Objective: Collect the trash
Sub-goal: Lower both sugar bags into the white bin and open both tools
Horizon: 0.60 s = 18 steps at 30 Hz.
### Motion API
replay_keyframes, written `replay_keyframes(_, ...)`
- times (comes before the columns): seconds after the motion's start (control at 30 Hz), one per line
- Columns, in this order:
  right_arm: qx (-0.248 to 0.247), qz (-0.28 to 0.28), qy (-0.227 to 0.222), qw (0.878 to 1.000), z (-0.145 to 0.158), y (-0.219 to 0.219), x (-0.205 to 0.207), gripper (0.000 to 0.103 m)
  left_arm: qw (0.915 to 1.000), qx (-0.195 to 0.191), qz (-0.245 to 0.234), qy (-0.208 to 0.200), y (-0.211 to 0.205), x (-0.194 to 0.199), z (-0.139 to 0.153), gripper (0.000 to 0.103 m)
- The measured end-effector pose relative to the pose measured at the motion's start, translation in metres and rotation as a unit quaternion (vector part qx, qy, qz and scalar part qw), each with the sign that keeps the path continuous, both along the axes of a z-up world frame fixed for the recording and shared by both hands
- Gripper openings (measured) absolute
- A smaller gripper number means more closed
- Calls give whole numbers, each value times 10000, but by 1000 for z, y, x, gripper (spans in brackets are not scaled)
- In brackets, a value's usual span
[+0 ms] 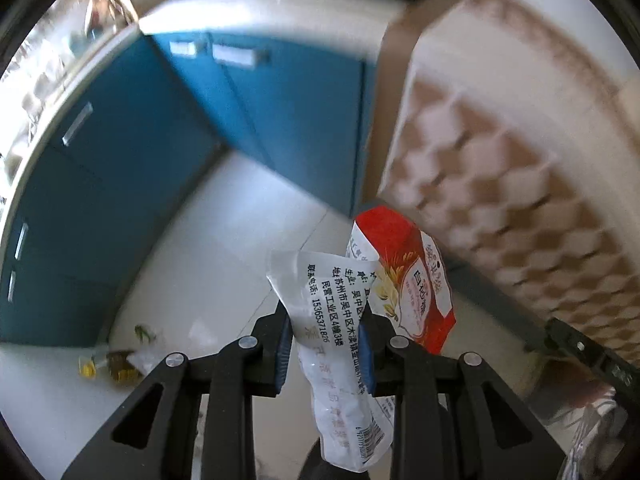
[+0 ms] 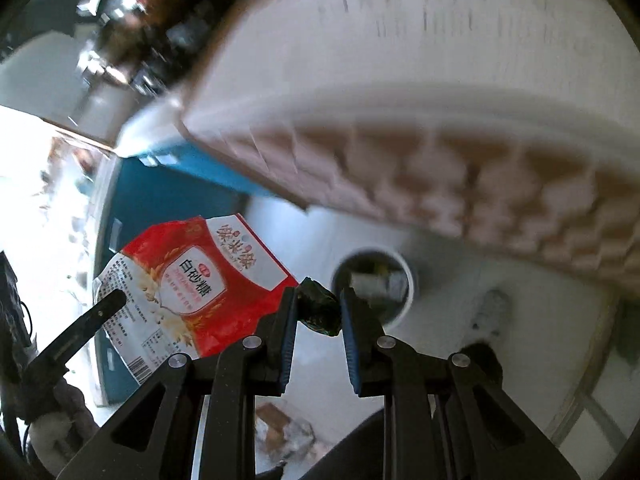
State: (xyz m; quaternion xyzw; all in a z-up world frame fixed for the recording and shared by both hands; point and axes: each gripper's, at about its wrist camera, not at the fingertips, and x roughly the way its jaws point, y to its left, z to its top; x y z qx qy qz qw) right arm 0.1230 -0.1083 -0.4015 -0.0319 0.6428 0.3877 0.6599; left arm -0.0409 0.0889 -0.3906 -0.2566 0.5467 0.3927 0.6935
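Observation:
My left gripper (image 1: 325,322) is shut on a crumpled red and white sugar bag (image 1: 348,308) and holds it above the floor. The same bag shows in the right wrist view (image 2: 200,288), at the left, with one left finger (image 2: 80,320) in front of it. My right gripper (image 2: 318,306) is shut on a small dark green wrapper (image 2: 320,310). It hangs above and just left of a white round trash bin (image 2: 376,280) on the floor, which has several pieces of trash inside.
A blurred table with a white and brown honeycomb edge (image 1: 500,200) looms on the right and overhead (image 2: 440,160). Blue cabinets (image 1: 140,160) line the left. A small oil bottle and scraps (image 1: 116,364) lie on the white floor. More litter (image 2: 284,432) lies below.

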Motion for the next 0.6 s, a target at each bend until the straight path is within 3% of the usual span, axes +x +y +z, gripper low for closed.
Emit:
replay_keyframes(0.13,-431,23,153,9990,-83,13,-19,23,9984,-390,157,384,16,5,-121,24)
replay_keyframes(0.27,-751,81,275,9968,-192,29,-23,23,9934,-906,319,629,35,18,-251,25)
replay_keyframes(0.37,-941,154,366,9948,-273,44,-21,23,9904,-1083,263,817,40,30,-326,25)
replay_keyframes(0.5,-1156,352,426,9918,-365,58,-17,23,9877,-1257,143,920,43,37,-390,30)
replay_keyframes(0.6,-1326,523,408,9890,-413,78,-14,23,9844,-1541,232,818,41,31,-413,34)
